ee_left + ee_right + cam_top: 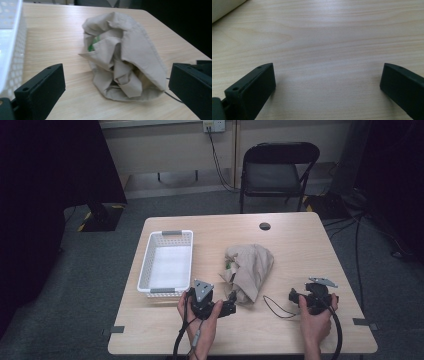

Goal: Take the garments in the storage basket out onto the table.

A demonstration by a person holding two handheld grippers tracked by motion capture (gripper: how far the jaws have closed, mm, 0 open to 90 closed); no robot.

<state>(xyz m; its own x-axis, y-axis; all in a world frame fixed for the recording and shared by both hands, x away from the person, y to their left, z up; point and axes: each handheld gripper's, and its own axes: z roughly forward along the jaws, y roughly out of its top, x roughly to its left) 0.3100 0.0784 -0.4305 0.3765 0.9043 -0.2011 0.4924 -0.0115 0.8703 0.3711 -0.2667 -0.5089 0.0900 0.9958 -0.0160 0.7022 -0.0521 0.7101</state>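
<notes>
Crumpled beige cloth (249, 270) lies mid-frame in the high view, on the desk (295, 245), right of the white basket (166, 292); something green (92, 45) peeks from its folds in the left gripper view, identity unclear.

Left tongs (231, 301) sit lower centre of the high view, just beside the cloth's near edge; jaws stand wide apart with nothing between them, the cloth framed ahead in the left gripper view (122, 55).

Right tongs (293, 295) sit lower right of the high view, apart from the cloth; jaws wide and empty over bare wood; a sliver of beige at upper left of the right gripper view (224, 7) is probably the cloth.

Risks, judged from this layout:
- left tongs could pinch only one outer fold, so the bundle unrolls and drags rather than lifts;
- whatever the green item is could slip out of the folds when the cloth is raised;
- a thin dark cord (275, 307) lies on the desk between cloth and right tongs; it could snag a jaw on approach;
- the basket rim is near the left hand; a wide swing could knock it.
</notes>
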